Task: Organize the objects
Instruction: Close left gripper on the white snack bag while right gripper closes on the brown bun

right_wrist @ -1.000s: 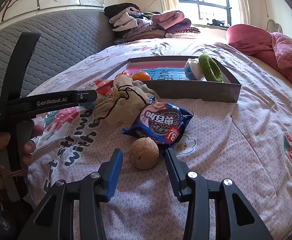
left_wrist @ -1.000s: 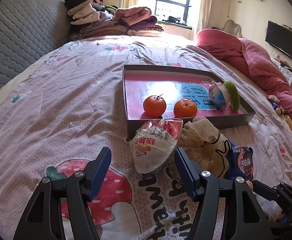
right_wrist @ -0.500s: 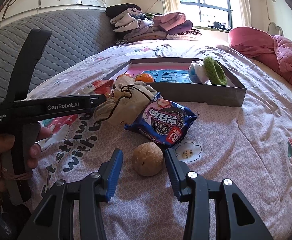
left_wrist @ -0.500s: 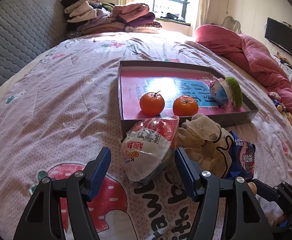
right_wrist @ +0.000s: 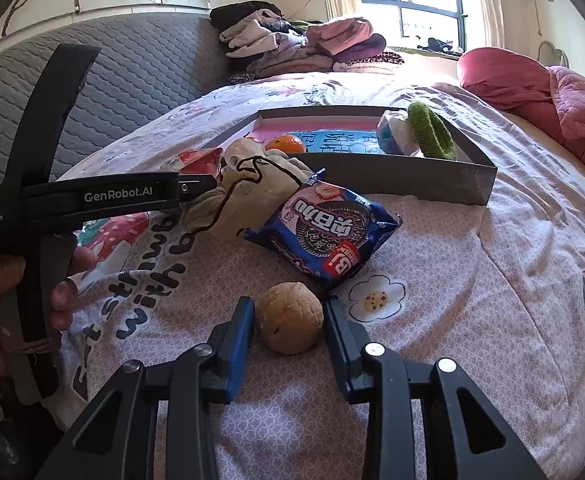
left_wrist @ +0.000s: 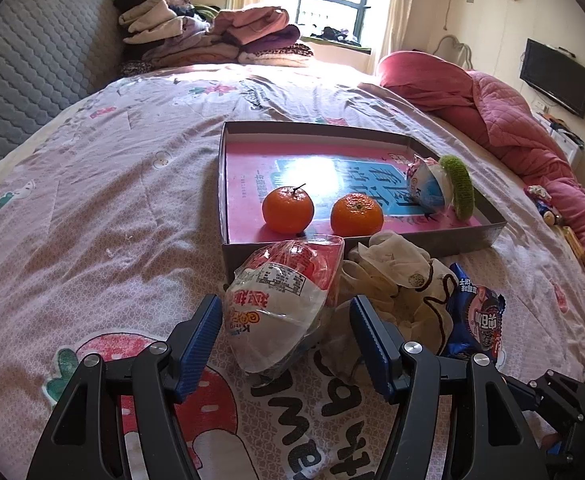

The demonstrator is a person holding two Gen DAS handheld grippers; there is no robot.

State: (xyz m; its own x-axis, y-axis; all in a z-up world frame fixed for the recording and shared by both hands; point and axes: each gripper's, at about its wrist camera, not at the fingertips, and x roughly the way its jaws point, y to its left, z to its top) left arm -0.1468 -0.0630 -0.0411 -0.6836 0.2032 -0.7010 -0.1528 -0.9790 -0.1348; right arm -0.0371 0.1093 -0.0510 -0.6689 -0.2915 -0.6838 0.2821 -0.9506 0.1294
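Walnut point(right_wrist: 290, 318) is sitting on the bedspread point(right_wrist: 472, 280) between the right gripper point(right_wrist: 290, 330) jaws, which have just been closing; contact unclear. Cookie pack point(right_wrist: 324, 236) is lying just ahead of it, touching or nearly so. Cloth pouch point(right_wrist: 248, 192) is lying ahead-left of the pack, box point(right_wrist: 432, 184) lying further ahead. Bagged snack point(left_wrist: 280, 304) is lying between the left gripper point(left_wrist: 286, 338) jaws, gaps on both sides, its far end against the box wall. Pouch is lying right of that gripper, cookie pack further right. In the box: two oranges point(left_wrist: 288, 209) are sitting near the near wall, a small packet point(left_wrist: 428, 184) and hair tie point(left_wrist: 458, 186) sitting at the far right. Folded clothes point(left_wrist: 212, 36) are piling far ahead.
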